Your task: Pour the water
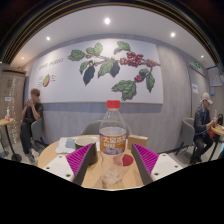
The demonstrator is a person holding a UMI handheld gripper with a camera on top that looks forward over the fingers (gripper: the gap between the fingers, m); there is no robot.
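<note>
A clear plastic bottle (113, 128) with a red cap and a pale label stands upright on the round wooden table (95, 178). A clear, see-through cup (111, 168) stands just in front of it, between my fingers. A small red object (128, 160) lies beside the bottle's base, to its right. My gripper (113, 160) is open. Its left pad (80, 158) and right pad (146, 158) stand well apart, with gaps on both sides of the cup and the bottle. Nothing is held.
A white plate or dish (67, 145) sits on the table's far left. A person (33, 112) sits at the left and another (204, 122) at the right. A wall with a leaf mural (110, 62) stands behind.
</note>
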